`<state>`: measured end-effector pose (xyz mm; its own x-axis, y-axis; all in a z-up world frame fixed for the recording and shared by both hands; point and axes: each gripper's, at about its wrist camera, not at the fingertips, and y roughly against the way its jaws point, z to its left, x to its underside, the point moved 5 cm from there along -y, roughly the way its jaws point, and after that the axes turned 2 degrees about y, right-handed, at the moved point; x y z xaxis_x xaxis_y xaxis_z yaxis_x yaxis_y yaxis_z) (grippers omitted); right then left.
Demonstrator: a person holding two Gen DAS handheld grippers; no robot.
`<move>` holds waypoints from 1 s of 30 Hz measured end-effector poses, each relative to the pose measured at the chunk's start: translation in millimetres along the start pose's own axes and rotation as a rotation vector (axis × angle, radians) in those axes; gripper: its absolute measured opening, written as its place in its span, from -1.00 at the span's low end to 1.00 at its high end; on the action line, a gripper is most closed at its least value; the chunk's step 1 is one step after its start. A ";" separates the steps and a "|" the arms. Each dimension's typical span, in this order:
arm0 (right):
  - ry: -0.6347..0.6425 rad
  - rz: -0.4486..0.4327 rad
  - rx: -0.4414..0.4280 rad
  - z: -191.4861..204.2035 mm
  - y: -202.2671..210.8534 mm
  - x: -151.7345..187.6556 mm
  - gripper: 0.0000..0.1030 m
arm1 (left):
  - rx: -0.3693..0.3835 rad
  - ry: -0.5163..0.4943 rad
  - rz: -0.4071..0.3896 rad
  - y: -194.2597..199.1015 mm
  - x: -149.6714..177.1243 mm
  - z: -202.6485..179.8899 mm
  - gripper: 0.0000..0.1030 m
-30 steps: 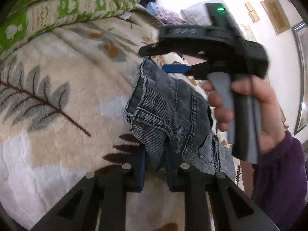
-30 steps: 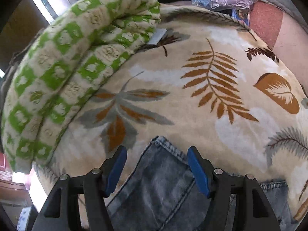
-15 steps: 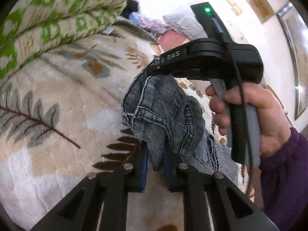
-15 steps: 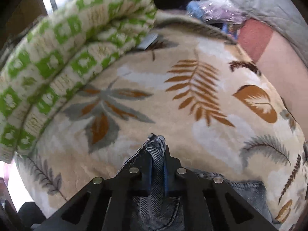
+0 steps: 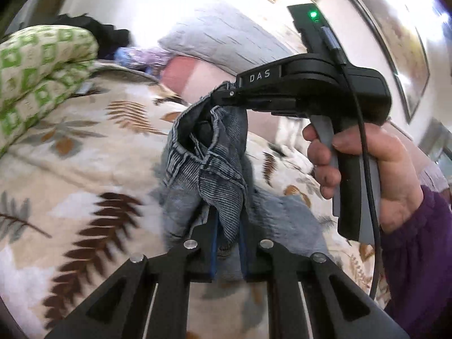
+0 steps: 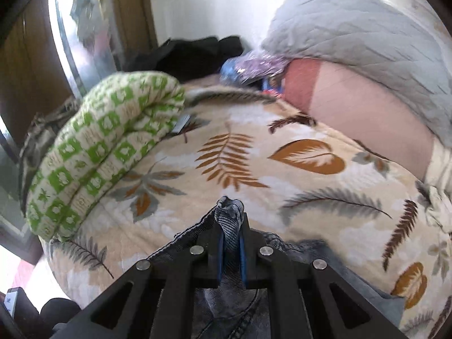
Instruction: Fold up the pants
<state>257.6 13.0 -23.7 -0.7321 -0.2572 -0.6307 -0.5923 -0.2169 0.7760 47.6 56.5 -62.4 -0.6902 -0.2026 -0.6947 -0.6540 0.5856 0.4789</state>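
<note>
The grey-blue jeans hang lifted off the leaf-print bedspread. My left gripper is shut on a bunched fold of their denim, its jaws closing tighter. In the same view a hand in a purple sleeve holds my right gripper, which pinches the jeans' upper edge from the right. In the right wrist view my right gripper is shut on a narrow hem of the jeans, whose cloth drops away below the fingers.
A rolled green-and-white quilt lies along the left of the bed. A grey quilted pillow and a pink one sit at the head. Dark clothes and a plastic bag lie behind the quilt.
My right gripper went from open over the jeans' edge to shut on it. Both grippers then rose, lifting the jeans off the bedspread; the left one also rolled.
</note>
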 end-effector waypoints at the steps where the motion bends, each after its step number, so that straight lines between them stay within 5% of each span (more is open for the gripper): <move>1: -0.014 -0.017 0.005 -9.4 10.3 3.5 -0.84 | 0.008 -0.012 0.008 -4.7 0.5 -10.0 -0.76; 16: -0.343 -0.140 0.023 -198.4 92.8 94.8 -0.84 | 0.149 -0.264 0.203 -101.0 48.1 -167.3 -0.77; 30: -0.567 -0.191 -0.030 -308.8 88.8 183.6 -0.84 | 0.119 -0.385 0.334 -179.0 104.4 -224.0 -0.80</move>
<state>174.5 -344.3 -72.6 -0.6835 0.3299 -0.6512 -0.7277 -0.2384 0.6431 23.2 -245.3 -100.5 -0.6764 0.3004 -0.6725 -0.3627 0.6589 0.6590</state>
